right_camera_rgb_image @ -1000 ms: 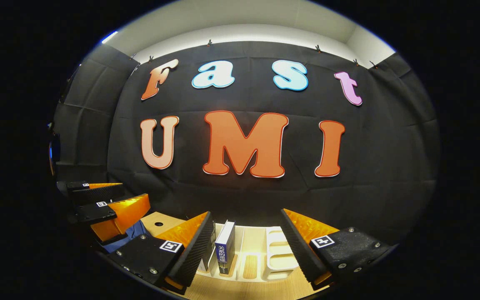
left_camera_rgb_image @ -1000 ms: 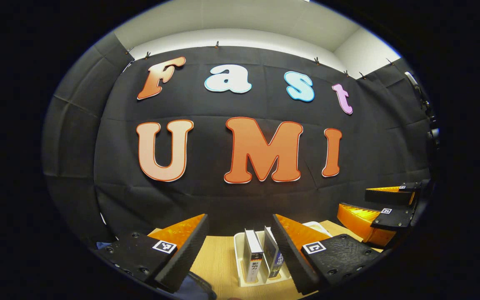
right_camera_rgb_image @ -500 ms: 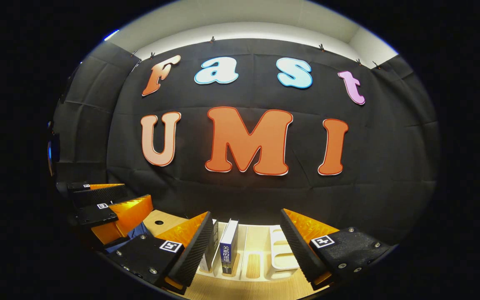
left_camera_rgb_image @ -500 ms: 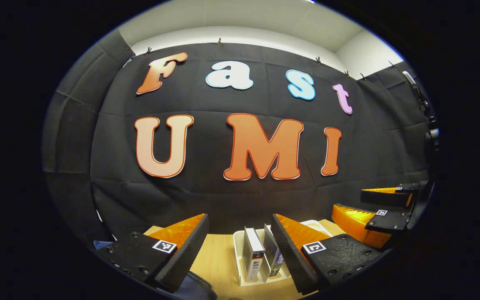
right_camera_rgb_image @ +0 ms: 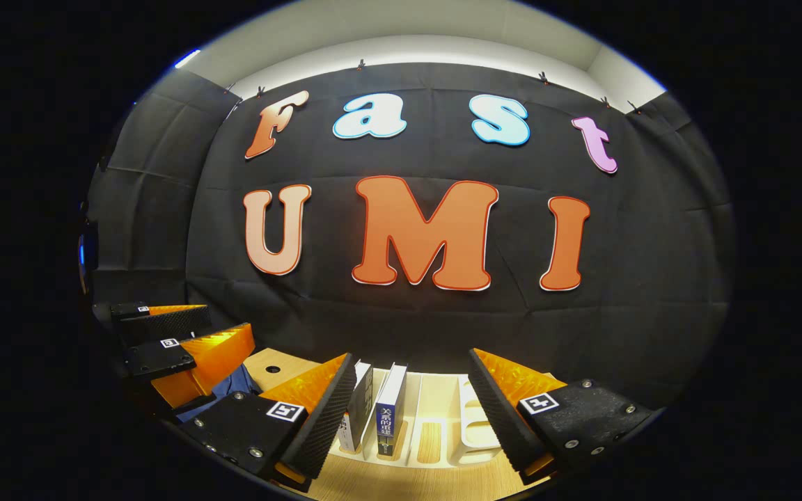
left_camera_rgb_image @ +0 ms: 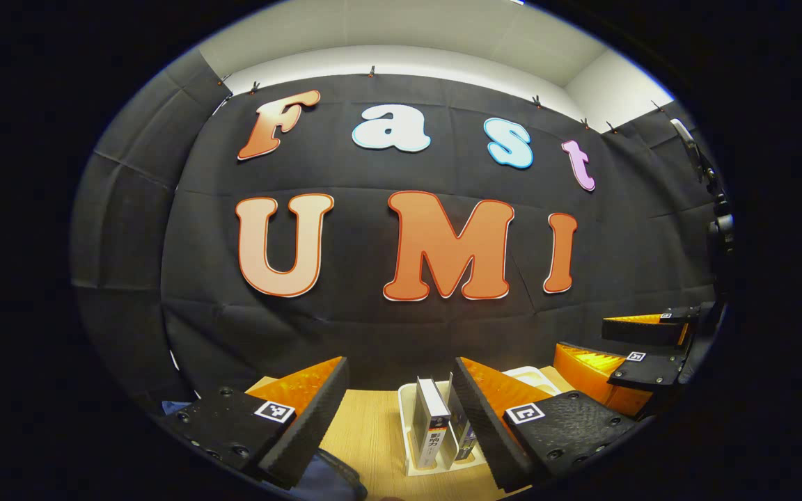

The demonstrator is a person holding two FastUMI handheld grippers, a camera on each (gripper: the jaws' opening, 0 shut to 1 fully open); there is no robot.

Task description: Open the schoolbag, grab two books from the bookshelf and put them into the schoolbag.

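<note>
A white slotted bookshelf stands on the wooden table with two upright books in it. In the left gripper view a white-spined book and a darker one sit ahead, the darker partly behind my right finger. The right gripper view has a white book and a blue-spined book. My left gripper is open and empty, as is my right gripper. The blue schoolbag lies low at the left, mostly hidden.
The other gripper is at the right edge of the left gripper view and at the left edge of the right gripper view. The table has a round hole. The black cloth wall stands close behind.
Both views have drifted slightly left, so the bookshelf and books now sit a little further right between the fingers. Both grippers stay open.
</note>
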